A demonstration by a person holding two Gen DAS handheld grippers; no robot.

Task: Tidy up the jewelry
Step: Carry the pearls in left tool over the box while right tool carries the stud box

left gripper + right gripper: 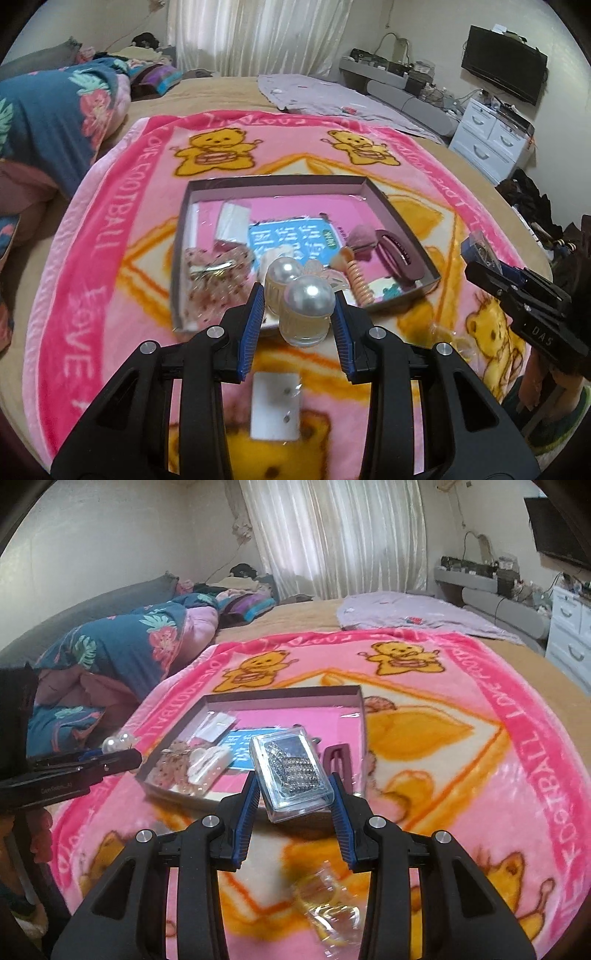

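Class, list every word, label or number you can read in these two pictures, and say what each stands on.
"LOVE FOOTBALL", on the pink blanket border, repeated around the edge.
"DAS", on the right gripper body, in the left wrist view.
"Gen Robot_AI", roughly, on the left gripper body; small, uncertain.
White writing on the blue card in the box: too blurred to read.

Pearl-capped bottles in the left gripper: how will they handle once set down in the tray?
The pearl-capped bottles look like glass, so probably fragile and slick against the left gripper. The big round caps likely make them top-heavy and apt to tip among the clutter in the tray.
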